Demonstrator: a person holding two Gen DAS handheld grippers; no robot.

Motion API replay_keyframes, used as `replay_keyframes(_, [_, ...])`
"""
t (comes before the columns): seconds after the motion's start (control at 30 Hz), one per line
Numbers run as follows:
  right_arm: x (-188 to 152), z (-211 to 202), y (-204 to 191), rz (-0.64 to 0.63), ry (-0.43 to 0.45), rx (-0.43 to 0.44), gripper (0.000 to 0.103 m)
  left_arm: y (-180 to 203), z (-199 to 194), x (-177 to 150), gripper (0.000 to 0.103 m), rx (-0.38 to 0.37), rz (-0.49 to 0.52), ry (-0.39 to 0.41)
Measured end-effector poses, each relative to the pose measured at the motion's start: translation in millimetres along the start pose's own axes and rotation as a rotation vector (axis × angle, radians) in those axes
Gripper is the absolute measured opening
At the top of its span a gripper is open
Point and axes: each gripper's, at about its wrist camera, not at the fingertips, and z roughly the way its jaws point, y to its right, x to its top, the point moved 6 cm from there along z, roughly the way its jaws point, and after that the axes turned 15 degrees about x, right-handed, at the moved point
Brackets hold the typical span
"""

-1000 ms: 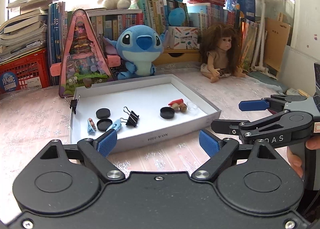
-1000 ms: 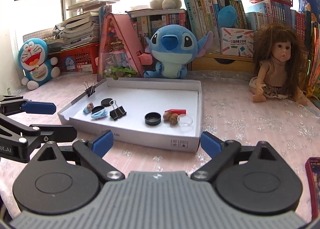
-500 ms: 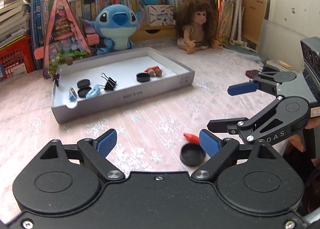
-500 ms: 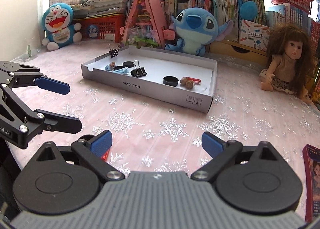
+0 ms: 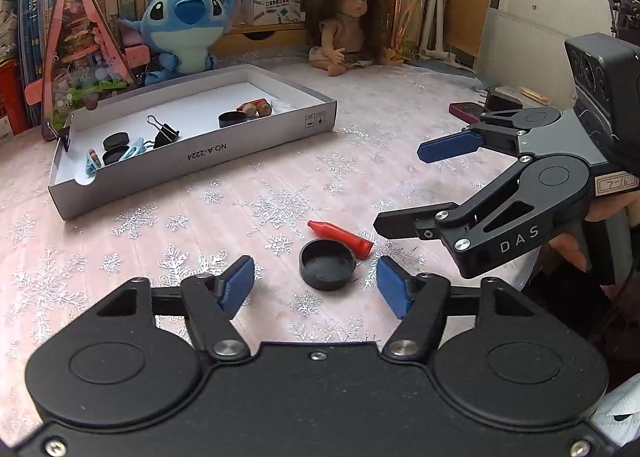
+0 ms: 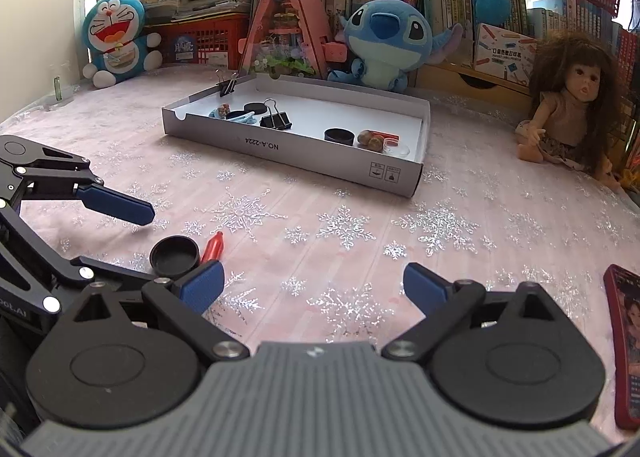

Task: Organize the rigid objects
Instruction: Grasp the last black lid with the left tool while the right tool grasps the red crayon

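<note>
A black round cap point(image 5: 327, 263) lies open side up on the pink snowflake cloth, touching a red crayon-shaped piece point(image 5: 340, 235) behind it. My left gripper point(image 5: 314, 272) hovers low over the cloth; its jaws are closing, with the cap just ahead between the blue pads, which do not touch it. My right gripper point(image 6: 312, 277) stands open over bare cloth, to the right of the cap point(image 6: 175, 255). The white tray point(image 5: 200, 161) further back holds binder clips, black caps, a blue clip, nuts and a red piece.
A Stitch plush point(image 6: 384, 41), a doll point(image 6: 568, 113), a pink triangular case point(image 6: 284, 21), a Doraemon plush point(image 6: 116, 37) and book rows line the back. A red flat card point(image 6: 624, 341) lies at the right edge. A binder clip point(image 6: 227, 85) grips the tray's far corner.
Both grippers sank toward the cloth and drew back from the tray. The black cap and red piece came into view, and the left jaws narrowed around the cap.
</note>
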Motion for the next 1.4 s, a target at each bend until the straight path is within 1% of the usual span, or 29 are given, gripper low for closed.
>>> replay_keyframes(0.07, [-0.3,0.2,-0.3,-0.002,-0.002,0.000,0.100,1.9,1.6,-0.5,0.052,0.002,0.000,-0.001])
replay_keyframes(0.13, [-0.4,0.2,-0.7,-0.002,-0.002,0.000,0.100,2.0,2.4,-0.3,0.040,0.007,-0.003,0.003])
replay_keyframes(0.17, [-0.4,0.3,-0.8,-0.001,-0.002,0.001,0.100,1.9,2.6,-0.1,0.038,0.007,-0.005,0.005])
replay_keyframes(0.2, [-0.4,0.4,-1.0,-0.001,-0.002,0.002,0.100,1.5,2.6,0.2,0.031,0.006,-0.009,0.007])
replay_keyframes(0.23, [-0.6,0.5,-1.7,0.000,-0.002,0.004,0.100,0.9,2.8,0.5,0.030,0.007,-0.013,0.007])
replay_keyframes(0.7, [-0.5,14.2,-20.3,-0.042,-0.028,0.057,0.100,-20.2,7.5,1.9,0.030,0.081,-0.069,0.007])
replay_keyframes(0.83, [-3.5,19.7,-19.3,-0.074,-0.060,0.021,0.100,-24.6,8.2,1.6,0.030,0.097,-0.077,0.008])
replay_keyframes(0.9, [-3.6,18.4,-15.5,-0.065,-0.059,0.012,0.101,-26.8,9.0,1.7,0.030,0.106,-0.083,0.008])
replay_keyframes(1.17, [-3.1,14.3,4.7,-0.012,-0.062,-0.079,0.101,-32.2,10.6,1.8,0.030,0.135,-0.102,0.009])
replay_keyframes(1.27, [-2.8,11.8,2.2,0.006,-0.056,-0.041,0.101,-32.5,9.4,1.1,0.030,0.144,-0.097,0.010])
replay_keyframes(1.33, [-2.4,10.1,-4.8,0.007,-0.047,-0.002,0.101,-33.5,8.0,0.5,0.030,0.153,-0.101,0.009])
replay_keyframes(1.4, [-1.6,9.0,-12.6,0.007,-0.034,0.017,0.101,-35.0,6.3,-0.2,0.030,0.168,-0.110,0.009])
